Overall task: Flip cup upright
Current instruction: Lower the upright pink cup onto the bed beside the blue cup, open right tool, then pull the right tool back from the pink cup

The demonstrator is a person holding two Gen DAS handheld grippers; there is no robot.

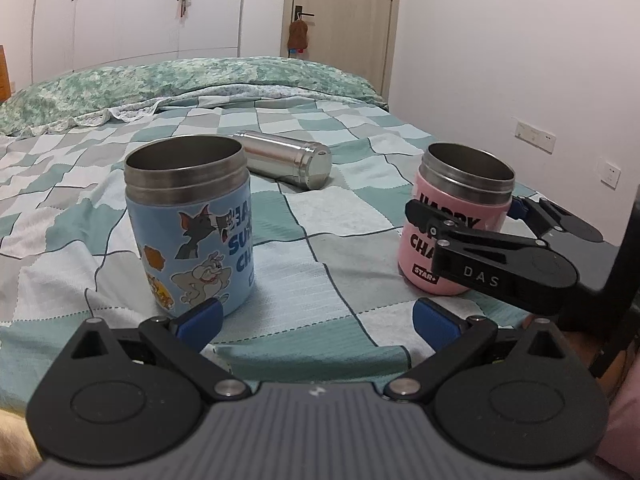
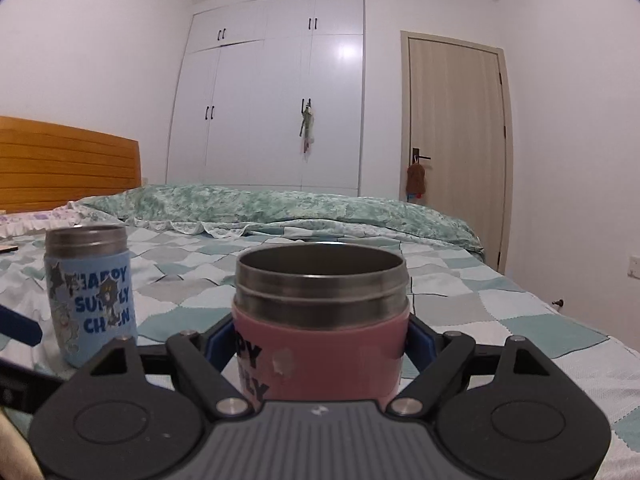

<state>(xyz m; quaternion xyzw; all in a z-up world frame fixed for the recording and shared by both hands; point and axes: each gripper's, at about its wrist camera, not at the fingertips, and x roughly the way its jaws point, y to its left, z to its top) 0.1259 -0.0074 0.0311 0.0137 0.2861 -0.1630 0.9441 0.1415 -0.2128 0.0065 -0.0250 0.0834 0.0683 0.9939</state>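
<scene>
A pink cup (image 1: 452,224) stands upright on the checked bedspread, mouth up; it fills the right wrist view (image 2: 320,336). My right gripper (image 2: 320,344) has its blue pads on both sides of the pink sleeve and is shut on it; it also shows in the left wrist view (image 1: 472,216). A blue cartoon cup (image 1: 192,232) stands upright to the left, also seen in the right wrist view (image 2: 90,296). My left gripper (image 1: 318,322) is open and empty, low in front of the blue cup.
A steel cylinder (image 1: 286,160) lies on its side behind the two cups. A green quilt (image 1: 192,84) is bunched at the far side of the bed. A wooden headboard (image 2: 68,164), white wardrobe (image 2: 276,92) and door (image 2: 456,128) stand beyond.
</scene>
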